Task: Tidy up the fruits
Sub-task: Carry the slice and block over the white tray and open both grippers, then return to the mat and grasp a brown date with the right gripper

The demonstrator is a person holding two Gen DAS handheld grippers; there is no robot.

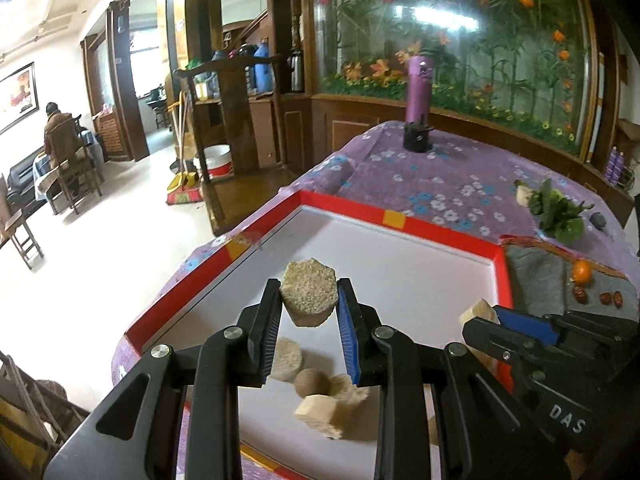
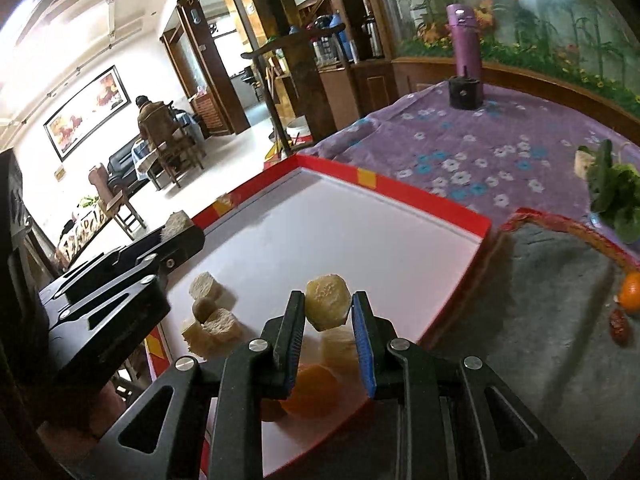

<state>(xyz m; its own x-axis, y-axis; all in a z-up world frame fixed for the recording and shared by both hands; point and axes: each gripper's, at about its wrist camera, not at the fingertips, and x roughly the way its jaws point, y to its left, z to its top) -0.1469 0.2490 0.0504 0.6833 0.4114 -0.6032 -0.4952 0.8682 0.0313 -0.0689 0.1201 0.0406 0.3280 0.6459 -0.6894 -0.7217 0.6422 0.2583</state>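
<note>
The left gripper (image 1: 309, 312) clamps a pale, grainy fruit chunk (image 1: 307, 298) above the red-rimmed white tray (image 1: 400, 222). The right gripper (image 2: 326, 322) pinches a yellowish chunk (image 2: 327, 306) over the tray's near side. Below lie several cut pieces (image 2: 212, 322) and an orange slice (image 2: 310, 390). On the grey mat (image 2: 532, 320), a tangerine (image 2: 632, 290) and what may be red dates (image 2: 620, 326) remain, so sorting looks partly done.

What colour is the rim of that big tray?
Red, with small yellow-orange patches, around a white floor; the tray rim shows best in the left wrist view.
</note>
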